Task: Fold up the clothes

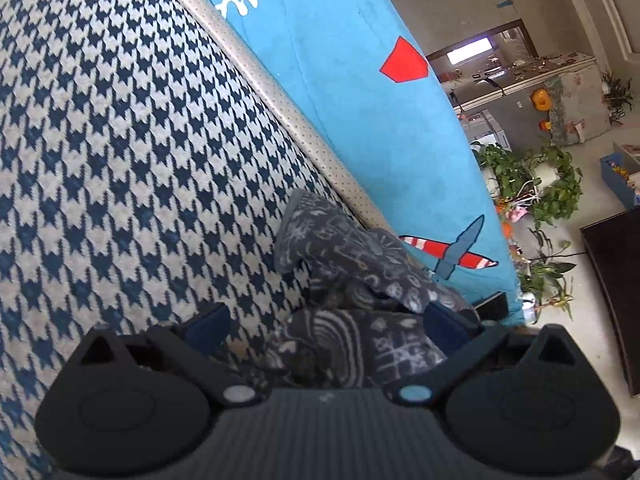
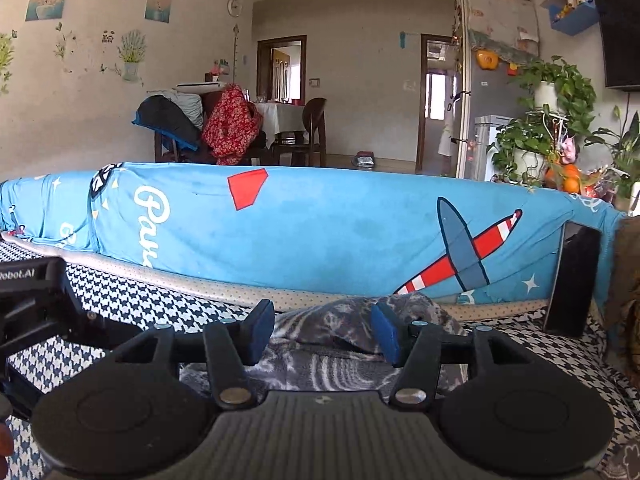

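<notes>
Houndstooth cloth in navy and white (image 1: pixel 120 152) fills the left and centre of the left wrist view and runs along the bottom of the right wrist view. Behind it, across the middle of the right wrist view, stands a blue cushion cover (image 2: pixel 320 224) printed with a striped aeroplane and white script. A dark grey patterned garment (image 1: pixel 360 280) lies crumpled on the houndstooth cloth, against the beige piped edge (image 1: pixel 280 100), in the lower centre of both views. The left gripper (image 1: pixel 324 320) has its fingers spread wide with the garment between them, not pinched. The right gripper (image 2: pixel 324 332) is about half open over the garment, pads clear.
</notes>
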`<action>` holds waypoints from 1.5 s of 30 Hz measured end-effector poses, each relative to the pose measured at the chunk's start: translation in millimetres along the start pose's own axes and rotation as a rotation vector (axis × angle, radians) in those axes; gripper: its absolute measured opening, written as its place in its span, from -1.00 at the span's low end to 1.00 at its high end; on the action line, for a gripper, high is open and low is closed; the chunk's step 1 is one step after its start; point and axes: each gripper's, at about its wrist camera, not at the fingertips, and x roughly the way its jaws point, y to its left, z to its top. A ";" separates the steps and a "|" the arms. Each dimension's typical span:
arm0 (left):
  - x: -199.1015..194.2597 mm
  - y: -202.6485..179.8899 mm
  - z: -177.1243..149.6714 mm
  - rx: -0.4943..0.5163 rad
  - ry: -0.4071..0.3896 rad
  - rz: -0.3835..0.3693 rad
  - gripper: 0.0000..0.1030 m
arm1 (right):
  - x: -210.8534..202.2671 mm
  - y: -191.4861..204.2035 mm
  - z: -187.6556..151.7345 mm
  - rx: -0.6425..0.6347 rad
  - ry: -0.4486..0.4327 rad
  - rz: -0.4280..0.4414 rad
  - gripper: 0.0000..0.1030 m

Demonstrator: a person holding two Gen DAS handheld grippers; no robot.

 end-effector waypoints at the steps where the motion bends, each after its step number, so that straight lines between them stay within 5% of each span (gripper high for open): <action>1: 5.0 2.0 0.3 -0.024 0.012 -0.027 0.99 | -0.2 -2.7 -0.6 0.007 0.007 -0.002 0.04; 14: 54.2 3.1 24.3 -0.126 0.055 -0.226 0.88 | -4.2 -9.3 0.6 -0.008 0.004 0.033 0.08; 22: 80.1 -3.0 28.0 -0.140 0.072 -0.207 0.93 | -2.0 -5.4 2.4 -0.081 -0.024 0.134 0.48; 26: 81.2 1.4 28.4 -0.169 0.072 -0.226 0.95 | 8.1 2.8 -2.6 -0.142 -0.020 0.104 0.51; 31: 78.9 3.9 28.3 -0.170 0.078 -0.230 0.97 | 15.7 5.9 -7.1 -0.164 0.001 0.081 -0.19; 33: 76.1 5.9 28.0 -0.175 0.076 -0.241 0.97 | 16.7 6.4 -8.4 -0.170 0.004 0.073 -0.74; 45: 68.7 1.6 20.3 -0.150 0.019 -0.287 0.90 | -20.8 -4.0 13.0 -0.019 -0.093 0.223 -0.77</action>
